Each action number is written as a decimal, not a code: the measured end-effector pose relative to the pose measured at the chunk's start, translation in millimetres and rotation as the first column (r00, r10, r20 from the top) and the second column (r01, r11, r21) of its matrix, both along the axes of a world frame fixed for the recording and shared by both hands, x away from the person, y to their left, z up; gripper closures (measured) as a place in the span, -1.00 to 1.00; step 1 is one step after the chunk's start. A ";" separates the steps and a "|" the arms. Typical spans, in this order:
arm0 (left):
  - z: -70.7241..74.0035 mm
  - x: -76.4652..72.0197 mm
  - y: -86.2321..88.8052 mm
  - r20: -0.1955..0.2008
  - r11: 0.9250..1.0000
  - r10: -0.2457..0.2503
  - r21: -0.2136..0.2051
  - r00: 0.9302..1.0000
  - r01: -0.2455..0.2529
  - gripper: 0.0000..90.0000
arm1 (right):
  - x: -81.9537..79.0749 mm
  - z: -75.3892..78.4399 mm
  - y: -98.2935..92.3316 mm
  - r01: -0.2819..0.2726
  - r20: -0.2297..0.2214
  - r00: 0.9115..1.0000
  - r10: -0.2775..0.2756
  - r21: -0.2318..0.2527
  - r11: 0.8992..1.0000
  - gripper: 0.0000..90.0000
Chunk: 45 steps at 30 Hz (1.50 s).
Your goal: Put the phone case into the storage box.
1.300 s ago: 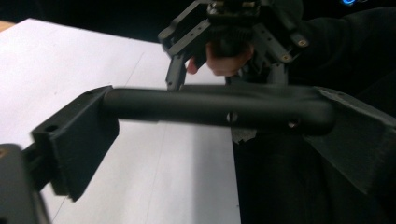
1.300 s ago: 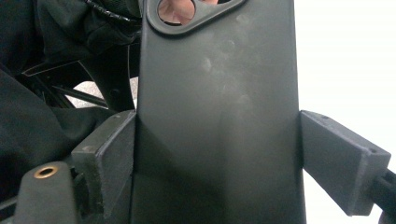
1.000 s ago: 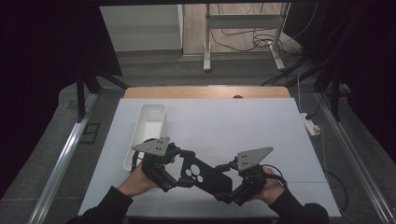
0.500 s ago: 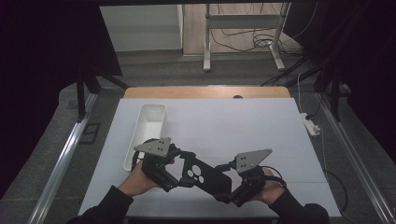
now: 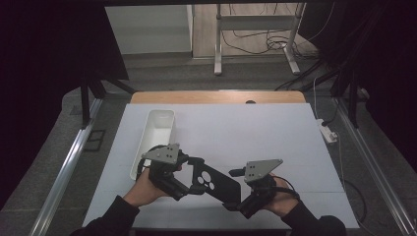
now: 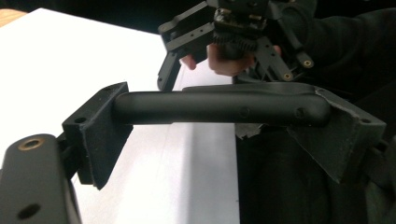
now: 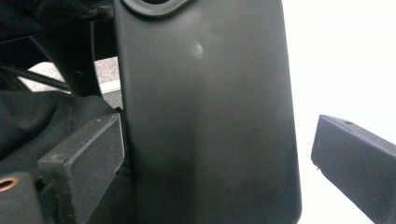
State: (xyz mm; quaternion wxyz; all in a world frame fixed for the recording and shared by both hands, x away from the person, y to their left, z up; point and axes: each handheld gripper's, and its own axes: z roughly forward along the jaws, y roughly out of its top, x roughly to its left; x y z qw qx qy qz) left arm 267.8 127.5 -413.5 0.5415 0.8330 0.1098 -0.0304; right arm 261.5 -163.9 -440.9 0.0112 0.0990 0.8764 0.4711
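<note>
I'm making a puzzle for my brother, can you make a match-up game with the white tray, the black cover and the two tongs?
Things:
1. white tray
2. black cover
3. left tongs
4. right tongs

Places and states:
a. stand open, with the cover between the two jaws
b. sits on the left part of the table
c. clamped on the cover from both sides
d. is between the two hands, near the table's front edge

Pairs: 1-b, 2-d, 3-c, 4-a

The right tongs have just been opening, with the cover between them.
</note>
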 end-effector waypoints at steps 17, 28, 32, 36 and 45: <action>2.9 7.0 4.0 0.001 0.982 0.171 0.083 0.985 -0.171 -0.67 | 9.0 -4.8 -3.1 0.141 0.019 0.990 -0.140 -0.031 0.990 -1.00; 5.7 10.5 3.9 -0.002 0.958 0.261 0.120 0.965 -0.259 -0.67 | 13.3 -6.2 -2.0 0.232 0.032 0.973 -0.230 -0.043 0.972 -0.98; 6.5 11.8 4.2 -0.010 0.951 0.287 0.120 0.958 -0.284 -0.67 | 12.7 -6.8 1.7 0.243 0.024 0.970 -0.242 -0.053 0.968 -0.96; 7.4 13.3 4.2 -0.023 0.945 0.310 0.119 0.950 -0.306 -0.67 | 13.2 -8.7 5.1 0.255 0.022 0.967 -0.254 -0.080 0.964 -1.00; 8.6 13.6 0.5 -0.035 0.936 0.335 0.129 0.942 -0.328 -0.67 | 14.2 -9.0 9.1 0.293 0.028 0.956 -0.292 -0.101 0.951 -1.00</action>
